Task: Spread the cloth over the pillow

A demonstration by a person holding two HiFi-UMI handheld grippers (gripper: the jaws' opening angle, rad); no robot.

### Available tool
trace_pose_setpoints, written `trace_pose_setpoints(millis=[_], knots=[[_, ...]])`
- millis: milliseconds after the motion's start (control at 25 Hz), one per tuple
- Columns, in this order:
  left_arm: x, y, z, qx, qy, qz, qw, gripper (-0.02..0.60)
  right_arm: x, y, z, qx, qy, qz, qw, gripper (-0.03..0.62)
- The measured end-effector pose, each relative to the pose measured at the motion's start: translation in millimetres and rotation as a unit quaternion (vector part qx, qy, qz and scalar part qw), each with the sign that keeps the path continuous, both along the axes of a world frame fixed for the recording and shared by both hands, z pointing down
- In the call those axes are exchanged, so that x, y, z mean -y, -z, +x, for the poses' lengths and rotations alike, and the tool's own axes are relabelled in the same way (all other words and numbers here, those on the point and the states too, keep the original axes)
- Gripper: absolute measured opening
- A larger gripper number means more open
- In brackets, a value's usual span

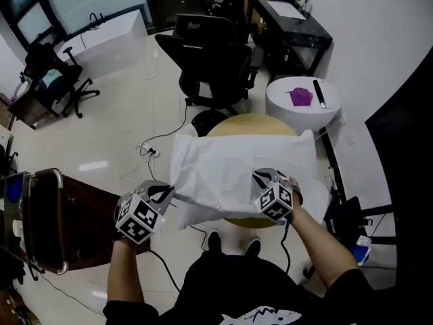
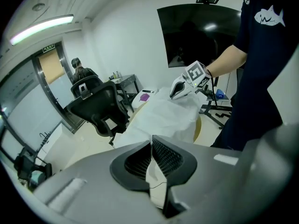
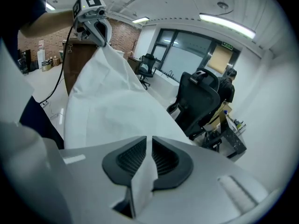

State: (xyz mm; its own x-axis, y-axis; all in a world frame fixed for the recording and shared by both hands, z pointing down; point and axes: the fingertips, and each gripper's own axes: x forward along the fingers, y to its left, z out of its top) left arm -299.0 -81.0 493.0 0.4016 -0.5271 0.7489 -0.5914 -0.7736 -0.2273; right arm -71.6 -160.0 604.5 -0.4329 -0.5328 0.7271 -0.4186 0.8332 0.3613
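A white cloth [image 1: 243, 168] lies bunched over a round yellowish table [image 1: 252, 122] in front of me. No pillow surface shows apart from the cloth. My left gripper [image 1: 164, 195] is shut on the cloth's near left corner and holds it lifted off the table's edge. In the left gripper view a strip of cloth [image 2: 156, 171] is pinched between the jaws of the left gripper [image 2: 151, 141]. My right gripper [image 1: 262, 179] is shut on the cloth's near right edge. In the right gripper view its jaws [image 3: 148, 141] clamp a fold of cloth [image 3: 142, 181].
A black office chair [image 1: 213, 59] stands just beyond the table. A small white round table [image 1: 325, 117] with a purple object [image 1: 300, 96] is at the back right. A dark brown cabinet [image 1: 74, 215] is close on my left. Cables [image 1: 152, 151] run across the floor.
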Motion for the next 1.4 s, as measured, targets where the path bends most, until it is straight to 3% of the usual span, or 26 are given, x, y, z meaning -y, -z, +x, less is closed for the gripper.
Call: trace_pose_setpoints(millis=[440, 720, 1000, 1400], knots=[[-64.6, 9.1, -12.7, 0.028, 0.056, -0.047, 0.997, 0.003, 1.6, -4.5, -3.8, -0.005, 0.032, -0.004, 0.999, 0.047], [-105.0, -51.2, -25.6, 0.01, 0.104, -0.091, 0.9904, 0.003, 0.2, -16.7, -4.5, -0.016, 0.047, -0.009, 0.999, 0.049], [-120.6, -133.2, -27.4, 0.002, 0.116, -0.103, 0.9879, 0.003, 0.1, -29.2, -6.4, -0.024, 0.054, -0.009, 0.998, 0.051], [-122.2, -212.2, -13.4, -0.055, 0.13, -0.156, 0.9776, 0.003, -4.3, -35.0, -8.2, -0.029, 0.053, -0.01, 0.998, 0.051]])
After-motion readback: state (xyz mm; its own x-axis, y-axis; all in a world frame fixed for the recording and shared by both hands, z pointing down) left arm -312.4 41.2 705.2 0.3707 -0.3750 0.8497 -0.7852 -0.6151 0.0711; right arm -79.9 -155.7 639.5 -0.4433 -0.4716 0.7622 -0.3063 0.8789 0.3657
